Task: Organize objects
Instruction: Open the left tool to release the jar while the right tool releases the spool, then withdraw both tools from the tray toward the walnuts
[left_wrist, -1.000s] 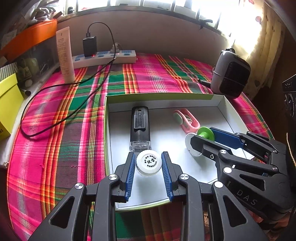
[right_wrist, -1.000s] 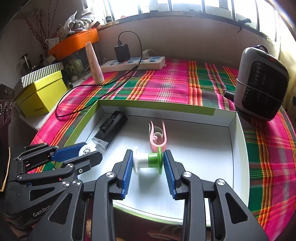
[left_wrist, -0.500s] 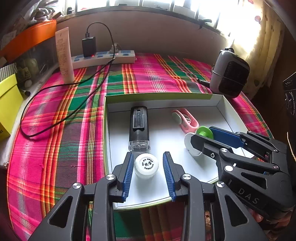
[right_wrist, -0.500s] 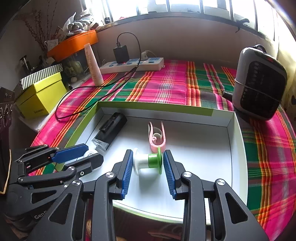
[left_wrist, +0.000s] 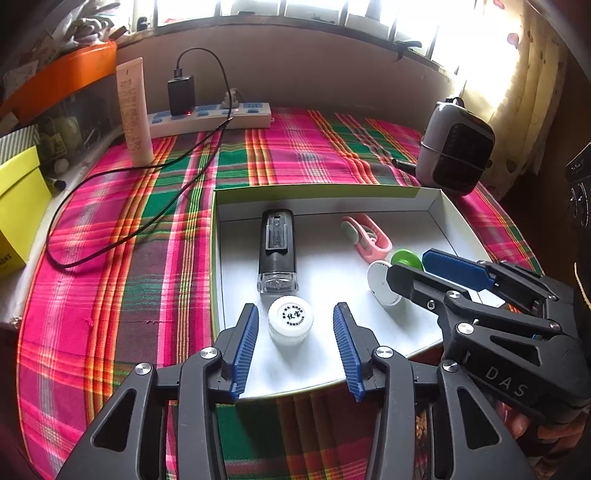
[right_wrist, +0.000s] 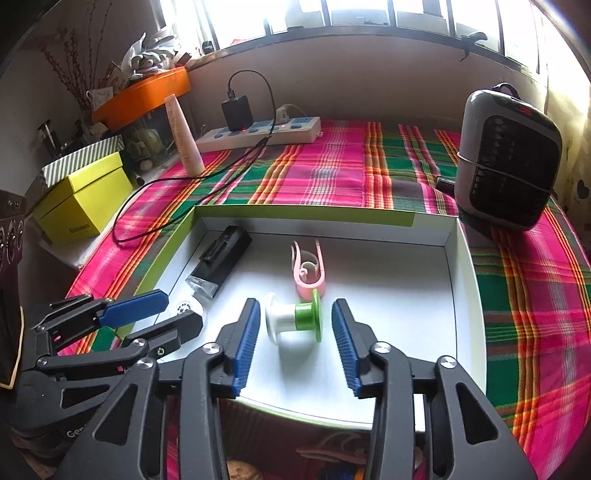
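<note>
Left gripper (left_wrist: 291, 345) hovering over near-left corner of white tray (left_wrist: 458, 221), fingers (left_wrist: 245, 343) spread wide, gripping nothing. Small white jar (left_wrist: 291, 320) standing upright on tray floor between them, gap showing on both sides, printed cap facing up. Black rectangular device (left_wrist: 277, 251) lying just beyond jar, clear end pointing at it, close to touching; contact hard to confirm.

Right gripper (right_wrist: 293, 343) hanging over tray's near edge, fingers (right_wrist: 246, 343) also spread apart, pinching nothing. White-and-green spool (right_wrist: 293, 320) lying on its side between the blue pads, clear of both, green flange toward right finger, white flange toward left. Pink clip (right_wrist: 308, 271) lying just behind spool, its near end looking to be touching green flange, open end pointing toward far wall.

Cross-checking: right gripper (left_wrist: 458, 273) showing at right in left wrist view, partly covering spool (left_wrist: 384, 282); left gripper (right_wrist: 147, 314) showing at lower left in right wrist view, jar mostly hidden behind it.

Tray (right_wrist: 465, 280) sitting on plaid-covered table (left_wrist: 288, 155). Small heater (right_wrist: 509, 162) standing just off tray's far-right corner. Power strip (left_wrist: 210, 118) lying along back wall with black charger (left_wrist: 181, 94) plugged in, cable (left_wrist: 122, 206) looping across cloth. Cream tube (left_wrist: 133, 110) standing upright left of strip. Yellow box (right_wrist: 83, 197) sitting off table's left edge.
</note>
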